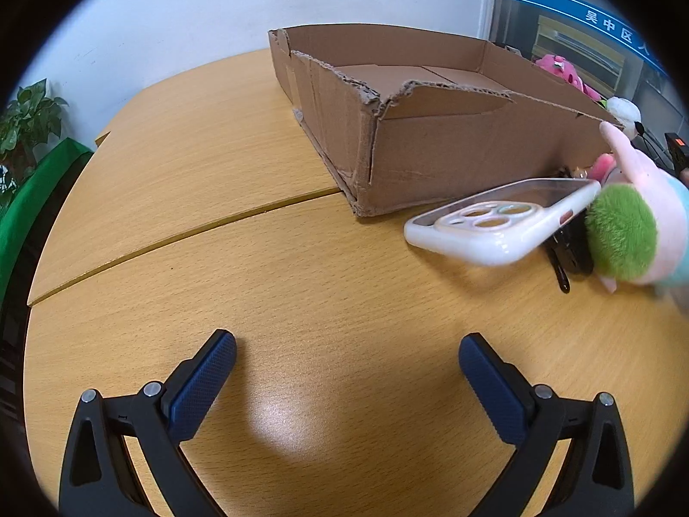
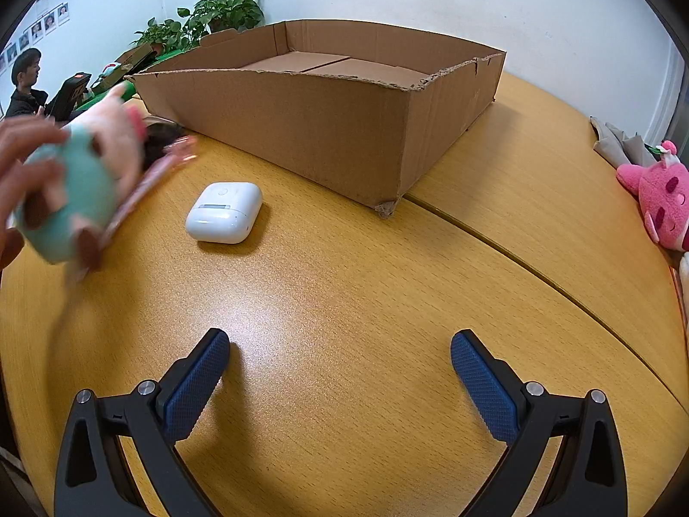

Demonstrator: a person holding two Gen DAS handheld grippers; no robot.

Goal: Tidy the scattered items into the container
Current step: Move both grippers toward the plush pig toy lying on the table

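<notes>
At the bottom of each frame, the left hand-held gripper [image 1: 347,359] and the right hand-held gripper [image 2: 340,357] are seen with fingers spread apart, nothing held, above the wooden tabletop [image 2: 344,284]. A white earbud case [image 2: 224,212] is seen left of centre in the right view. A blurred plush toy [image 2: 77,189] is held by a hand [image 2: 17,159] at the left edge. A phone case [image 1: 499,226] appears tilted at the right of the left view. The open cardboard box [image 2: 344,129] is seen beyond, in the upper centre.
</notes>
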